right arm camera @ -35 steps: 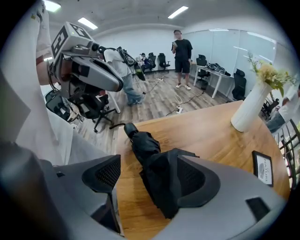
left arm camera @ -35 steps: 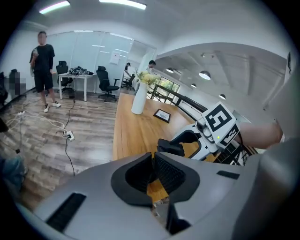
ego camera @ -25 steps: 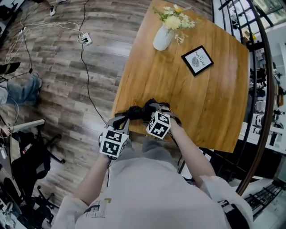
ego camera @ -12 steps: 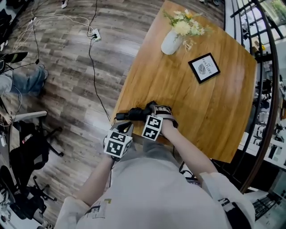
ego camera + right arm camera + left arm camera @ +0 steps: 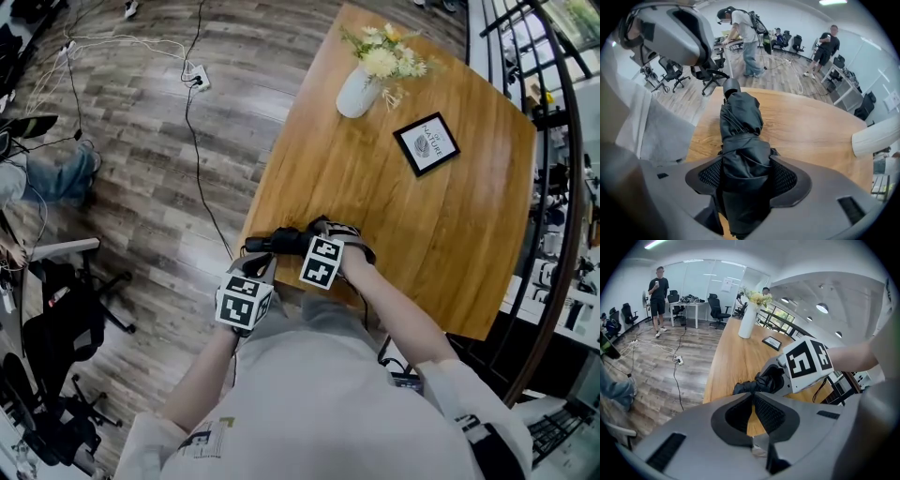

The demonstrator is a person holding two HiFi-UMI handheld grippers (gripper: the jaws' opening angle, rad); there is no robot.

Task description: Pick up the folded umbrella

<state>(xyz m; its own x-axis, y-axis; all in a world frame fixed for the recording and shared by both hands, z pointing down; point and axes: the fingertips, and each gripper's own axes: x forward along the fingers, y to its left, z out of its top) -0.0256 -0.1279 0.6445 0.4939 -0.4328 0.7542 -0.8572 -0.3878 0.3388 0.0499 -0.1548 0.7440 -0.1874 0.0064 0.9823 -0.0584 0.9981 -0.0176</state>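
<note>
A black folded umbrella [image 5: 279, 242] lies near the front left corner of the wooden table [image 5: 403, 216], its handle end pointing left. My right gripper [image 5: 315, 238] points steeply down onto it. In the right gripper view the umbrella [image 5: 740, 126] fills the gap of the right gripper [image 5: 746, 176]; its jaws have just been closing, and both pads press on the fabric. My left gripper [image 5: 263, 268] hangs just off the table's edge, beside the umbrella's handle end. In the left gripper view, the left gripper [image 5: 753, 399] has its tips together with nothing between them, and the umbrella [image 5: 757, 384] lies beyond.
A white vase with flowers [image 5: 359, 89] and a small framed picture [image 5: 427, 143] stand at the table's far end. On the floor at the left lie a power strip [image 5: 197, 75] with cables and an office chair [image 5: 56, 309]. A dark railing [image 5: 553, 187] runs along the right.
My right gripper has come down over the umbrella, and its jaws now sit around it. The left gripper has stayed near the table's edge.
</note>
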